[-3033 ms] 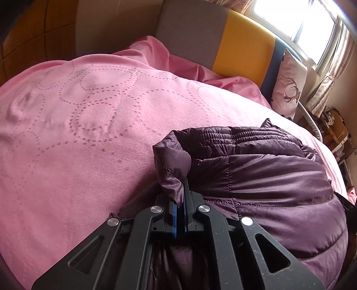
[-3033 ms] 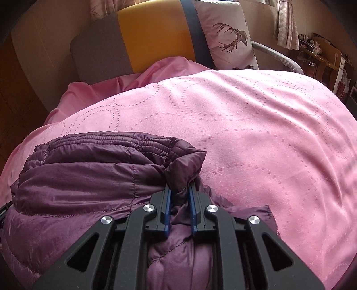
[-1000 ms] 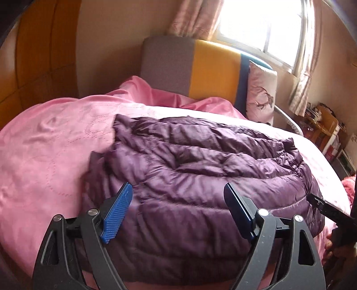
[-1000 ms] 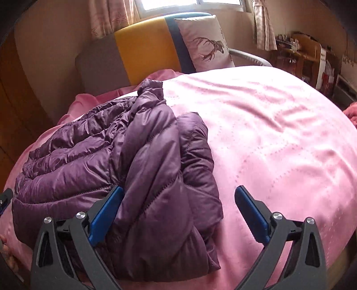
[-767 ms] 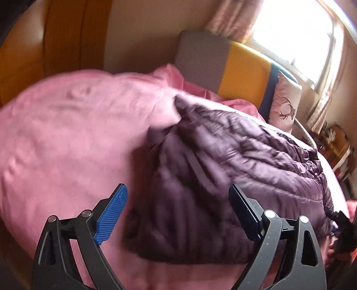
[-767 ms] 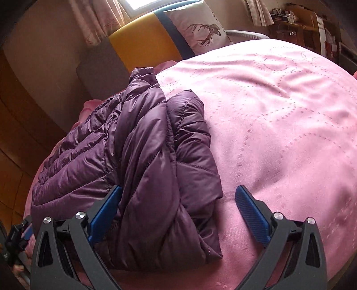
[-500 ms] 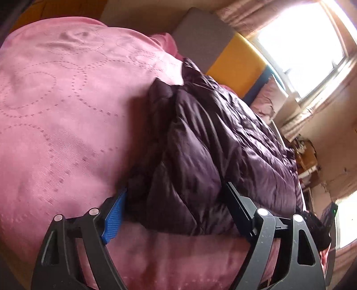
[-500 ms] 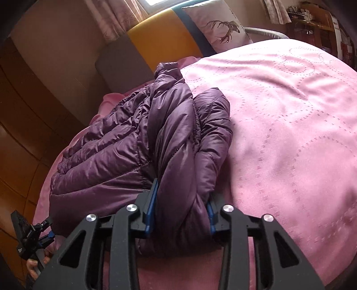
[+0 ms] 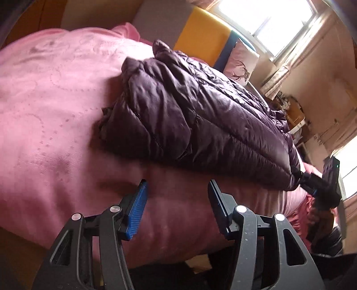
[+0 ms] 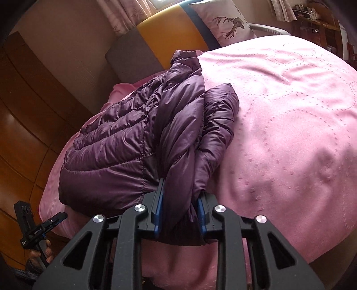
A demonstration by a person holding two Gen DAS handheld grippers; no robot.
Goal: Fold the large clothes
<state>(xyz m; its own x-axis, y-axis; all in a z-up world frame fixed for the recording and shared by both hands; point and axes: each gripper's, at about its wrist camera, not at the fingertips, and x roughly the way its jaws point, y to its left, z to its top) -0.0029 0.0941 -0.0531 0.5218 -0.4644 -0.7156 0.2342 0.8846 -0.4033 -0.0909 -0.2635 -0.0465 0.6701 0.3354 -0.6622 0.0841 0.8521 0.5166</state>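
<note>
A dark purple quilted puffer jacket (image 9: 200, 116) lies folded in a thick bundle on the pink bedspread (image 9: 55, 100). My left gripper (image 9: 177, 187) is open and empty, below the jacket's near edge at the bed's side, not touching it. My right gripper (image 10: 180, 196) is shut on the jacket's (image 10: 125, 145) thick near right corner, with folded layers bulging between its blue pads. The right gripper also shows far right in the left wrist view (image 9: 316, 180), at the jacket's other end. The left gripper shows small at lower left in the right wrist view (image 10: 40, 225).
A grey, yellow and blue headboard (image 10: 169, 38) and a deer-print pillow (image 10: 225, 24) stand at the far end of the bed. Wooden wall panels (image 10: 24, 125) run along the left. A window (image 9: 267, 20) and cluttered furniture (image 9: 294, 113) lie beyond the bed.
My left gripper has drawn back from the jacket's edge and narrowed, still empty. My right gripper has closed tighter on the jacket's corner. The jacket has shifted slightly.
</note>
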